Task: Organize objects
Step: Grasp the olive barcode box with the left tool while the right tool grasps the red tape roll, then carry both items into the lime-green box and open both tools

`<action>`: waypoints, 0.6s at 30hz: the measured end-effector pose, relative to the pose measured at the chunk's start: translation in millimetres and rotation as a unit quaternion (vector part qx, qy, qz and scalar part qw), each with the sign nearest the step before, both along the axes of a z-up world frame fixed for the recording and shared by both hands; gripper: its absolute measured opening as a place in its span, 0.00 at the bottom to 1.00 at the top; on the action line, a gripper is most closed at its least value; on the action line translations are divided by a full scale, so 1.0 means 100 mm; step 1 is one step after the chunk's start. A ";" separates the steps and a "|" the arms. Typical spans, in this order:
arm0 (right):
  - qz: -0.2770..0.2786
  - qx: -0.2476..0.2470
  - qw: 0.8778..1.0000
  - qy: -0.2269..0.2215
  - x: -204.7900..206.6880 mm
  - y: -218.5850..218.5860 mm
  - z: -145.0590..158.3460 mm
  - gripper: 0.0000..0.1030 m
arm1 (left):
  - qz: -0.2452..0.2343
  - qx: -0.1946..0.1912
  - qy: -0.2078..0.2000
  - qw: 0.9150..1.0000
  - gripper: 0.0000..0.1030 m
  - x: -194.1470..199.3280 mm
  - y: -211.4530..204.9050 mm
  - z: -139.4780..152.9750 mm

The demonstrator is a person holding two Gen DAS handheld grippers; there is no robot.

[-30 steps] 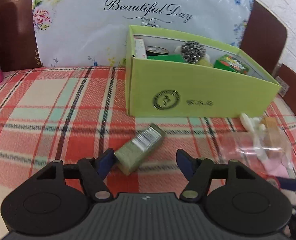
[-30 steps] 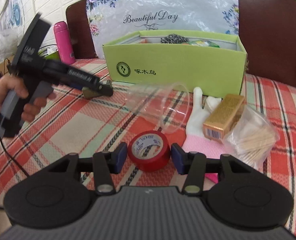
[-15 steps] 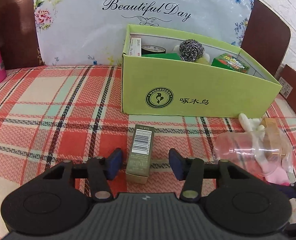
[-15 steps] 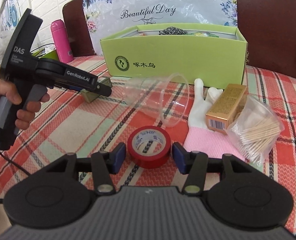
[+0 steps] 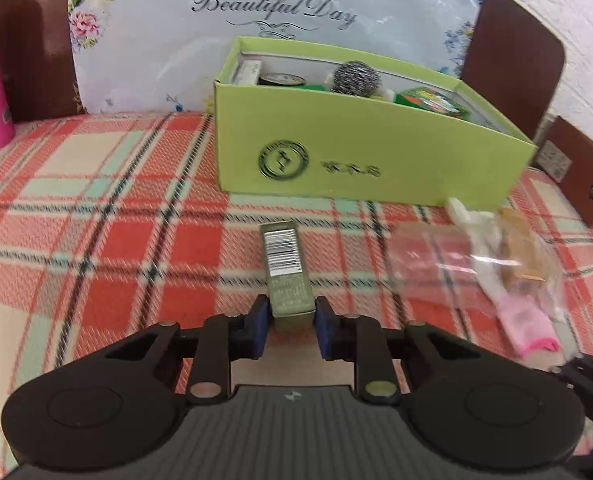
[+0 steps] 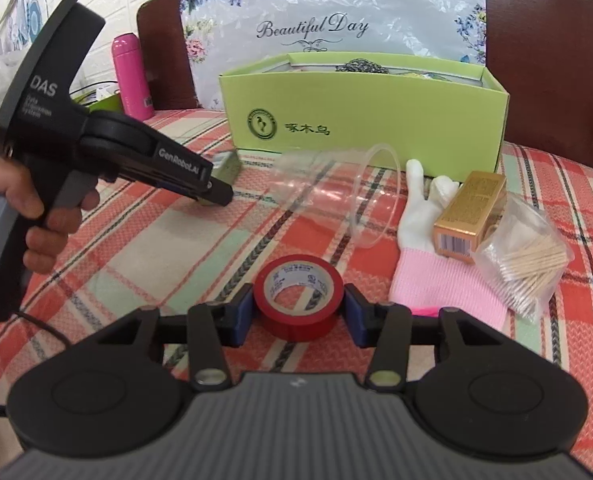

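Olive carton (image 5: 289, 280) between closing left hand-held gripper (image 5: 289, 328), red tape (image 6: 299, 297) between closing right hand-held gripper (image 6: 299, 314)

Worktop cloth (image 5: 96, 216): red, cream and mint plaid with dark lines. Open box (image 5: 360, 152): lime green, dark green round logo. Small carton (image 5: 286, 276): olive, white barcode label. Tape roll (image 6: 298, 300): red, white core. Glove (image 6: 432, 264): white, pink cuff. Second carton (image 6: 470, 208): gold. Bottle (image 6: 130, 76): pink. Hand-held gripper pads (image 5: 261, 330): blue, on black bodies.

Both looking forward and down, close over the worktop (image 5: 96, 208). Shared at 12 o'clock: green box (image 5: 360, 148) (image 6: 376, 116). Left hand-held gripper (image 6: 216, 196) visible at 10 o'clock from right view.
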State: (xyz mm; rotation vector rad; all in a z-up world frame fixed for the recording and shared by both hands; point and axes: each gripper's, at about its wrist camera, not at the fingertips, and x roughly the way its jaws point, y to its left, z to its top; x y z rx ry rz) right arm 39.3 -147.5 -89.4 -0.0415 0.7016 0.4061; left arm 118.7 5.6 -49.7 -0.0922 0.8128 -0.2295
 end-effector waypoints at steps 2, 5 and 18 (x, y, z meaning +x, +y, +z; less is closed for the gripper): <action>0.014 0.010 1.000 0.005 -0.05 0.01 0.01 0.45 | -0.010 -0.016 0.006 1.000 0.22 -0.14 0.01 0.00; 0.030 0.035 0.999 0.015 -0.11 0.01 0.06 0.45 | -0.016 -0.032 0.005 0.999 0.22 -0.34 0.04 0.01; 0.022 0.060 0.997 -0.051 -0.22 -0.21 0.50 0.45 | -0.050 -0.068 -0.069 0.994 0.21 -0.50 -0.06 0.55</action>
